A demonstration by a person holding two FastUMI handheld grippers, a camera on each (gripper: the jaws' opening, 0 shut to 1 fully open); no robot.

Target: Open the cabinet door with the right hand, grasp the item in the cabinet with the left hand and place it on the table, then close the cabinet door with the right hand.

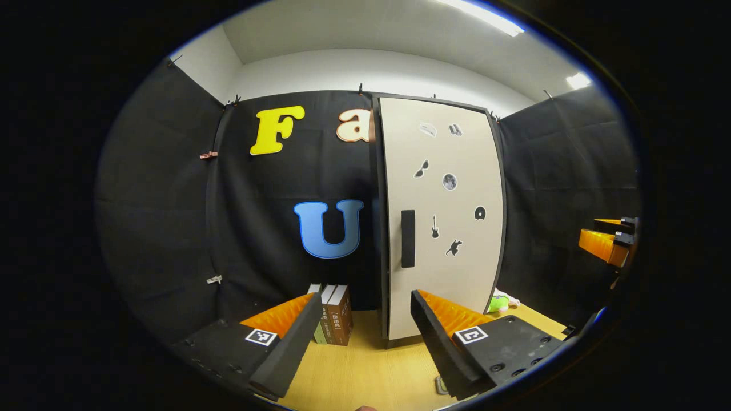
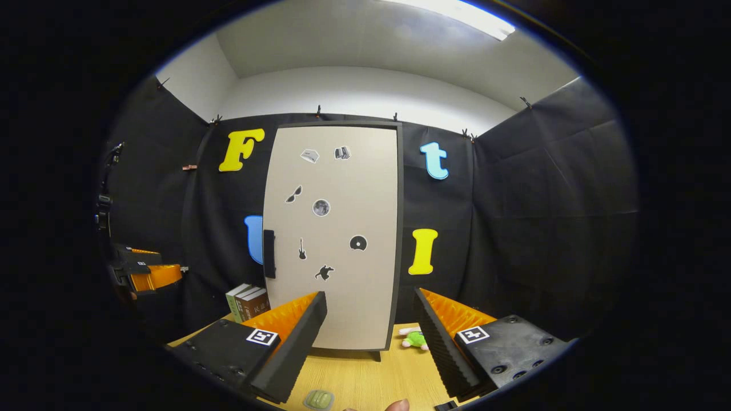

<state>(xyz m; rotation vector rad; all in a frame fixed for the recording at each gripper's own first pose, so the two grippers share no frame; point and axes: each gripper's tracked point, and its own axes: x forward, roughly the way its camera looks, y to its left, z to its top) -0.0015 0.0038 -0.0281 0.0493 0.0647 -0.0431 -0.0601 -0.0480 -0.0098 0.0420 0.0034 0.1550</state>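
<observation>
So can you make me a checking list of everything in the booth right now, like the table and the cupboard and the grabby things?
Surface: wooden table, mostly bare in front.
Job's things: cabinet door closed; black handle on its left edge; the item inside is hidden.
Clutter: books standing left of the cabinet; green plush toy lying to its right; small green object at the table's near edge.
Grippers: left tool open, holding nothing; right tool open, holding nothing, pointed at the door but short of it.
Cables: nothing seen.
Surroundings: black cloth walls clipped up, white ceiling with lights.
</observation>
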